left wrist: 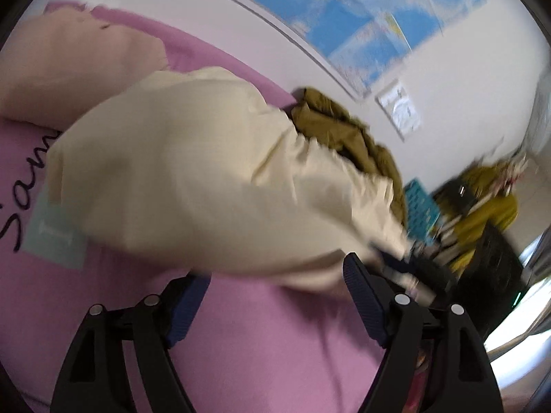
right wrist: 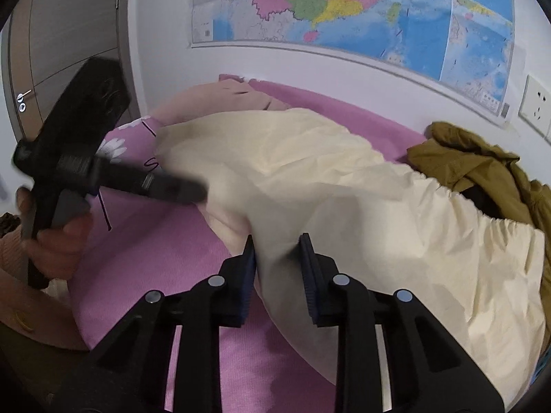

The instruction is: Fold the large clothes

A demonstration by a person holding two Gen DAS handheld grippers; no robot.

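Note:
A large cream garment (left wrist: 193,172) lies spread across the pink bed sheet (left wrist: 261,337); it also shows in the right wrist view (right wrist: 344,199). My left gripper (left wrist: 275,282) is open wide at the garment's near edge, with nothing between its fingers. It also shows in the right wrist view (right wrist: 203,189), held in a hand at the left, blurred by motion. My right gripper (right wrist: 277,244) has its jaws partly apart around a fold of the cream garment's near edge; whether the pads press the cloth is unclear.
An olive-brown jacket (right wrist: 482,168) lies bunched at the garment's far right end by the wall. A pale pink pillow (left wrist: 69,69) sits at the head of the bed. A map (right wrist: 344,10) hangs on the wall. Cluttered furniture (left wrist: 482,213) stands beyond the bed's end.

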